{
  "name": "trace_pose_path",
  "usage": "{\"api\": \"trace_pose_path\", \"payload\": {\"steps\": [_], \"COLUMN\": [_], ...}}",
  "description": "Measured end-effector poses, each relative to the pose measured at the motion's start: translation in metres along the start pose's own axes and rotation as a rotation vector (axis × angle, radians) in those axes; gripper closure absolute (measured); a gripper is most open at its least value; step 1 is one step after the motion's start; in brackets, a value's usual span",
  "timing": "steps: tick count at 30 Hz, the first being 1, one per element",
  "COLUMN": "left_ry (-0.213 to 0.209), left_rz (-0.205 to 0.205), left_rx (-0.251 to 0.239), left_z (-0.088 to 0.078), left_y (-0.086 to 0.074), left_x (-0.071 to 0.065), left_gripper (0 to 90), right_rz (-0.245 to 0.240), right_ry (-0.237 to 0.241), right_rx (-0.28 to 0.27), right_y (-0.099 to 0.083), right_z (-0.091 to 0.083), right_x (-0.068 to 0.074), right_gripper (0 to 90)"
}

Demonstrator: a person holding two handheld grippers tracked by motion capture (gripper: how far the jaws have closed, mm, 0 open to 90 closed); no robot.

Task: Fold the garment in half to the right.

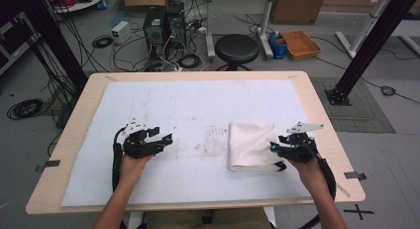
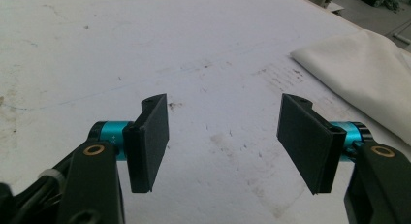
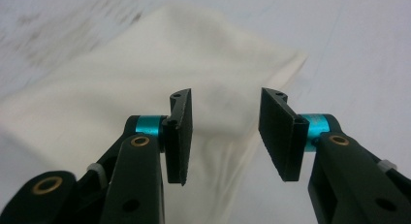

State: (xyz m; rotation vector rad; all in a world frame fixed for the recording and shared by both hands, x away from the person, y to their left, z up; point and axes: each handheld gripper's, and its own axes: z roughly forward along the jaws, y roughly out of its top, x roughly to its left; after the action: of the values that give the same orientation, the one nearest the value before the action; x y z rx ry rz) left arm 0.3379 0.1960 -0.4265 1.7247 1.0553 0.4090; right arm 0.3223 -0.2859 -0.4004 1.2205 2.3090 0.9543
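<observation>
A person's two forearms come in over the near edge of a light wooden table, each hand holding a black two-jaw gripper. A white mat covers most of the tabletop, leaving a wooden border on every side.

The left gripper sits over the near-left part of the mat, its jaws spread wide with nothing between them. In the left gripper view, bare mat with faint dark smudges stretches ahead of it, open room all the way to the far edge.

The right gripper is at the near right, pointing left, its jaws parted and empty. Its tips sit at the right edge of a folded cream-white cloth, near that cloth's near-right corner; contact cannot be judged. In the right gripper view, the cloth lies spread ahead of the jaws and one corner points away to the right.

The cloth lies right of centre on the mat, well apart from the left gripper, with stained mat between them.

Beyond the far table edge stand a black round stool, computer towers and loose floor cables.
</observation>
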Motion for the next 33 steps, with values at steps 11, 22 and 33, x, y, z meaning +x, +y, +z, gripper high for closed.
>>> {"api": "trace_pose_path", "payload": {"steps": [11,22,33], "left_ry": [-0.003,0.001,0.006], "left_rz": [-0.001,0.000,0.003], "left_rx": [0.000,0.000,-0.022], "left_z": [0.000,0.000,-0.004], "left_y": [0.000,0.000,0.000], "left_x": [0.000,0.000,0.003], "left_gripper": [36.3,36.5,35.7], "right_rz": [-0.038,0.005,0.000], "right_ry": [0.056,0.009,0.053], "right_rx": [0.084,0.061,0.048], "right_y": [-0.025,-0.020,-0.003], "right_z": [-0.001,-0.022,0.046], "right_x": [0.005,0.005,-0.011], "right_gripper": [86.4,58.7,61.4]}}
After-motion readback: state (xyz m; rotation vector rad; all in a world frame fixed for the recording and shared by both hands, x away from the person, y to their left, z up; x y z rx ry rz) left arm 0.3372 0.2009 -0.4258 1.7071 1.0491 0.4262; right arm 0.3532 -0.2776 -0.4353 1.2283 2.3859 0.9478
